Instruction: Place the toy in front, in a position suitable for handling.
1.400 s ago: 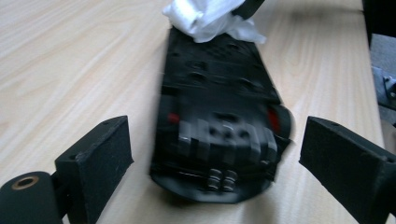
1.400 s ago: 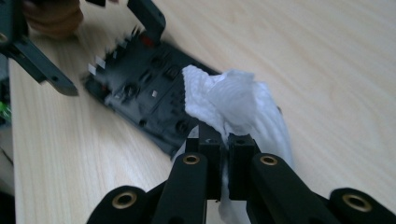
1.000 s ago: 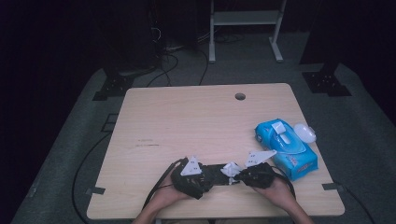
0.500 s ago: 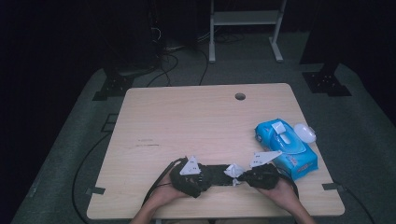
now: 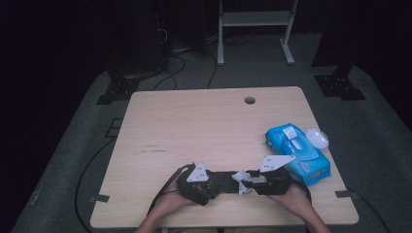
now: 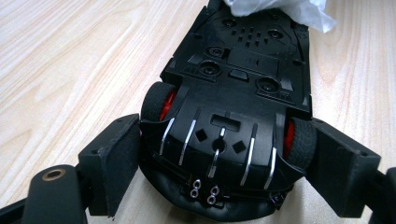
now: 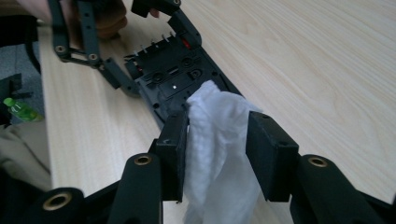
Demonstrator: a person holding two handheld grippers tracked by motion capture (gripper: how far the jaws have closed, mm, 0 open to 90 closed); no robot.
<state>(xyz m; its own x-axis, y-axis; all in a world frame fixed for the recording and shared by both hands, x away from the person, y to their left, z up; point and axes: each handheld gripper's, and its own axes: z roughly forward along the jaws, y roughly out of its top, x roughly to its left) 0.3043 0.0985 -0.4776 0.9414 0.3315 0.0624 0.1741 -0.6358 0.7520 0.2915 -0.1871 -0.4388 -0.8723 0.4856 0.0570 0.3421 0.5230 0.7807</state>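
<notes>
Spanning most of the high view, the pale wood-grain surface (image 5: 194,131) carries a blue plastic pack of wet wipes (image 5: 297,153) at its right edge, kept within reach. Near the front edge lies the black plastic toy car (image 6: 233,116), belly-up so its ribbed, screw-studded underside can be wiped. The left gripper (image 6: 224,163) pinches the car across its rubber tyres with red hubs, steadying it. The right gripper (image 7: 217,154) has just been opening: its jaws now stand spread, with the crumpled white wipe (image 7: 217,149) hanging soft and loose between them, draped onto the car's chassis.
</notes>
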